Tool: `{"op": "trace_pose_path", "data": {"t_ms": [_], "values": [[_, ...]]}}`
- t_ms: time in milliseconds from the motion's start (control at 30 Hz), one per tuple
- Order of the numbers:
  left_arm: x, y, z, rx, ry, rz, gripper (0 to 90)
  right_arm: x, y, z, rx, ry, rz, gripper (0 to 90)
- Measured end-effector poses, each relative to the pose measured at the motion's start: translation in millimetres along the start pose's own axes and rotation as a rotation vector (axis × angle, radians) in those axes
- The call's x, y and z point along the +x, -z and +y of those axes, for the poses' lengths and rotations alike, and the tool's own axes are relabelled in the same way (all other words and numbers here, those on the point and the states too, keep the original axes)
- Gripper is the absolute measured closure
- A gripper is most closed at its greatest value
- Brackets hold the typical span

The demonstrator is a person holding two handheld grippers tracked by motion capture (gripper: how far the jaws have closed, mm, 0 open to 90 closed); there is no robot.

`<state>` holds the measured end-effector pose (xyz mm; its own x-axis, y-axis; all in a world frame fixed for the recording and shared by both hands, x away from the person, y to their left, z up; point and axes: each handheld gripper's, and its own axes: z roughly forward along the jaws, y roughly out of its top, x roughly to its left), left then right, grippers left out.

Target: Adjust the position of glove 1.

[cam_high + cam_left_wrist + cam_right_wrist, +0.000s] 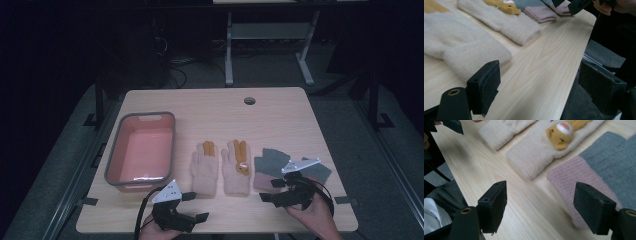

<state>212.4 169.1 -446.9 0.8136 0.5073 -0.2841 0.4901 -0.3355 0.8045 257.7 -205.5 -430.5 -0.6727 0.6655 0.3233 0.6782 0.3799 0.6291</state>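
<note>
A: So, what lies on the worktop (280,107)?

B: Pale wood, seen from above. At the left stands a pink tub (142,150) with a grey rim. In the middle lie two beige gloves side by side, cuffs toward the near edge, fingers pointing far. The left beige glove (204,170) has orange-yellow on its fingers; the right beige glove (236,167) carries a small orange animal figure. Just right of them lies a pair of grey gloves (280,164) with pink cuffs, overlapping each other.

A: Where are the person's hands?

B: Both come in from the near edge. The left gripper (195,206) hovers near the left beige glove's cuff, apart from it, with its jaws spread and only bare wood between them. The right gripper (271,190) sits over the near end of the grey gloves, close by the pink cuff; its jaws also stand wide apart, holding nothing.

A: Anything closer up?

B: In the right gripper view, the pink cuff (579,185) lies between and ahead of the two black jaws, beside the right beige glove's cuff.
</note>
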Motion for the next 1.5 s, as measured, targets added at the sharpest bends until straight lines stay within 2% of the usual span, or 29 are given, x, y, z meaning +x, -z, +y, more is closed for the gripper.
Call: {"op": "trace_pose_path", "data": {"t_ms": [367, 567, 833, 1133, 1400, 1500], "values": [[2.4, -0.5, -0.8, 0.009, 0.014, -0.008, 18.1, 4.5, -10.1, 24.3, 0.046, 0.025, 0.01, 28.0], [3.5, -0.9, -0.4, 0.011, 0.013, -0.01, 18.1, 10.4, -15.9, 44.4, 0.068, 0.052, 0.014, 28.6], [5.6, 1.2, 0.8, -0.009, 0.016, -0.003, 18.0, 15.7, -28.8, 65.4, 0.083, 0.085, 0.023, 28.7], [4.3, 1.0, 1.3, -0.002, 0.007, -0.005, 18.0, 11.3, -48.2, 85.8, 0.141, 0.108, 0.001, 31.2], [4.4, -1.3, 1.0, 0.004, 0.008, -0.008, 18.0, 10.4, -59.4, 97.3, 0.172, 0.138, -0.034, 35.1], [4.0, -2.4, 0.9, 0.004, 0.008, -0.009, 18.1, 7.7, -64.4, 100.9, 0.183, 0.134, -0.04, 36.4]]}}
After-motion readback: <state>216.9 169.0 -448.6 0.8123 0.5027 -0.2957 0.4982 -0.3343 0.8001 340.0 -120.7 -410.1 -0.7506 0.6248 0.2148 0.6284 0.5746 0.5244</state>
